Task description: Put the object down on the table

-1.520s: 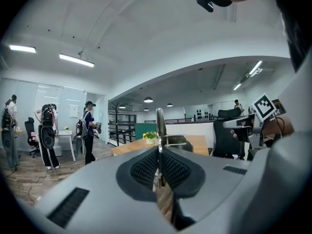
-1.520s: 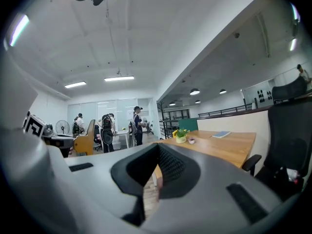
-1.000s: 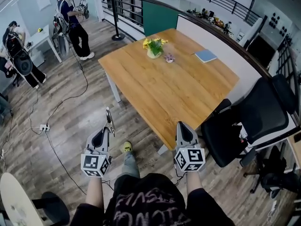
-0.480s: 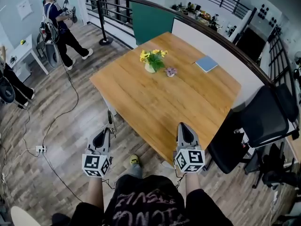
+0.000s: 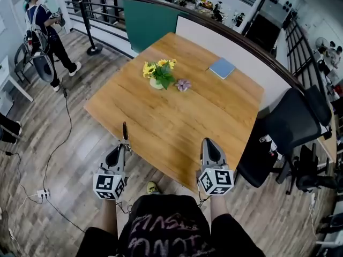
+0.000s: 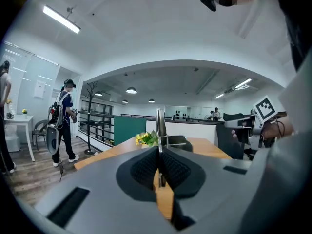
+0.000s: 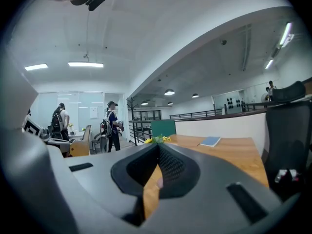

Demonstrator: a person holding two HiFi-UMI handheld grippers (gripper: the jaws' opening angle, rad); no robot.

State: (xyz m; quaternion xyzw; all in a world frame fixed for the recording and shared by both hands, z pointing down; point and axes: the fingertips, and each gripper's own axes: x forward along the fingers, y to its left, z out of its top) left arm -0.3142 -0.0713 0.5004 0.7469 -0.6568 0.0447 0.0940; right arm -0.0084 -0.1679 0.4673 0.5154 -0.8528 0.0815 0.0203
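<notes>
1. My left tool [image 5: 122, 150] is clenched on a slim metal object [image 5: 125, 133]. In the left gripper view the ribbed pads of the left tool [image 6: 159, 152] are pressed together on its lower end.
2. The slim metal object [image 6: 158, 126] stands upright from the jaws, pointing toward 12 o'clock. It is in the air at the near edge of the worktop [image 5: 177, 116], not lying on it.
3. My right tool [image 5: 208, 143] is clenched with nothing in it. In the right gripper view the tips of the right tool [image 7: 158, 147] meet, and only wood grain shows behind them.
4. The two tools are level with each other, the left at about 11 o'clock from me and the right at about 1 o'clock. Their marker cubes [image 5: 109, 186] face up at me.
5. On the worktop, toward 12 o'clock, sits a pot of yellow flowers [image 5: 157, 74]. A small purple flower piece [image 5: 183, 84] lies just beside it at its 3 o'clock.
6. A blue book [image 5: 222, 67] lies flat farther off, at about 1 o'clock, near the far edge.
7. A black office chair [image 5: 292, 127] stands at 3 o'clock, close against the side of the worktop.
8. A person [image 5: 40, 25] with a backpack stands on the wooden floor [image 5: 53, 143] at 10 o'clock, well apart from me. A cable [image 5: 63, 123] runs across the boards to a power strip [image 5: 40, 194] at 9 o'clock.
</notes>
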